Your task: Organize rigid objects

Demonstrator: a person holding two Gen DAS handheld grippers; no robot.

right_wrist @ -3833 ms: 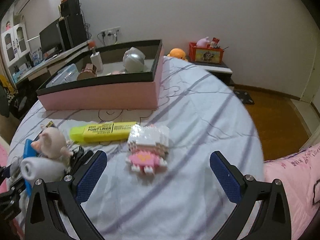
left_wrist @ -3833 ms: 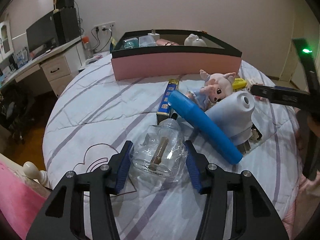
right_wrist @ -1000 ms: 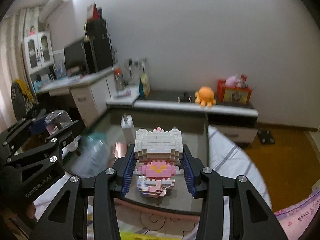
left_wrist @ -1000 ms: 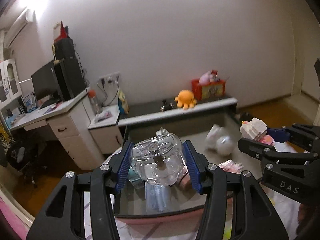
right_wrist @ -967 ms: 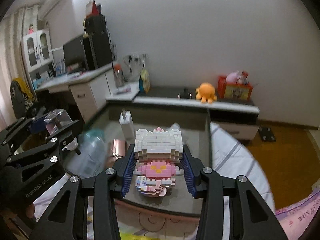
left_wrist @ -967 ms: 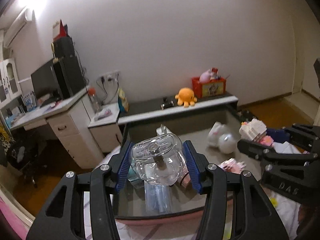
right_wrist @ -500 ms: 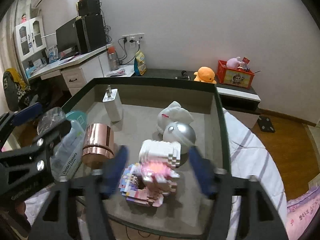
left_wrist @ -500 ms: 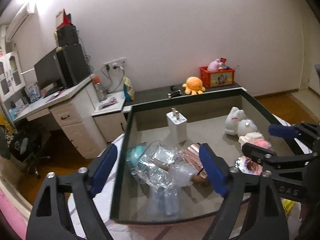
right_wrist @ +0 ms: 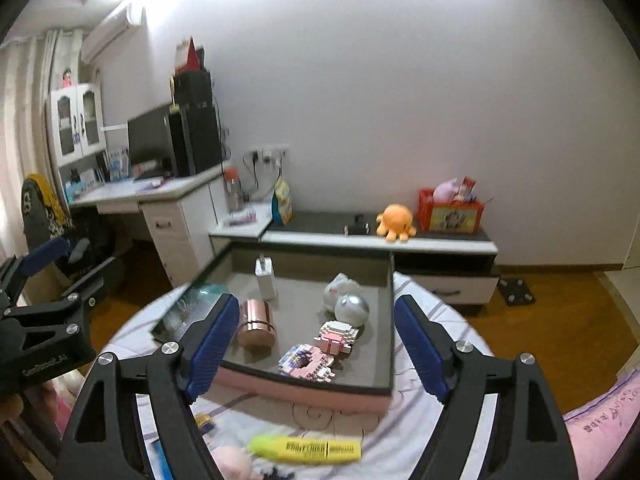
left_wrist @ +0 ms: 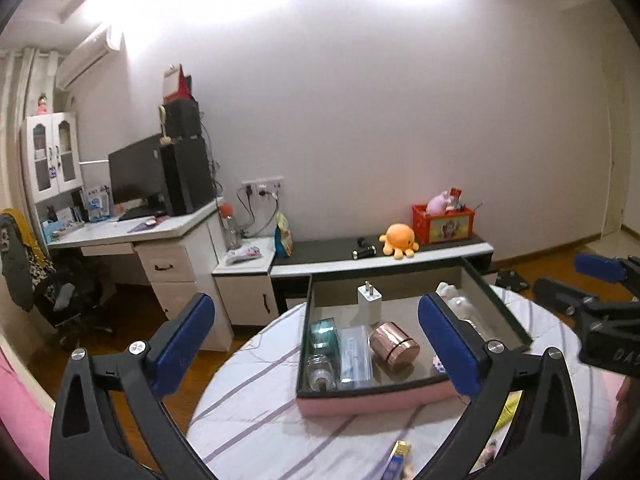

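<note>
Both grippers, left [left_wrist: 316,350] and right [right_wrist: 316,350], have just opened wide, jaws empty, above the pink box [right_wrist: 320,394].

An orange plush octopus [left_wrist: 398,240] sat on a low dark-topped cabinet [left_wrist: 440,246] against the white wall, just beside a red box [left_wrist: 443,226] of small toys. To the left stood a white desk [left_wrist: 160,236] carrying a black monitor [left_wrist: 134,176] and a black tower [left_wrist: 186,174]. An air conditioner [left_wrist: 86,58] hung high on the wall.
</note>
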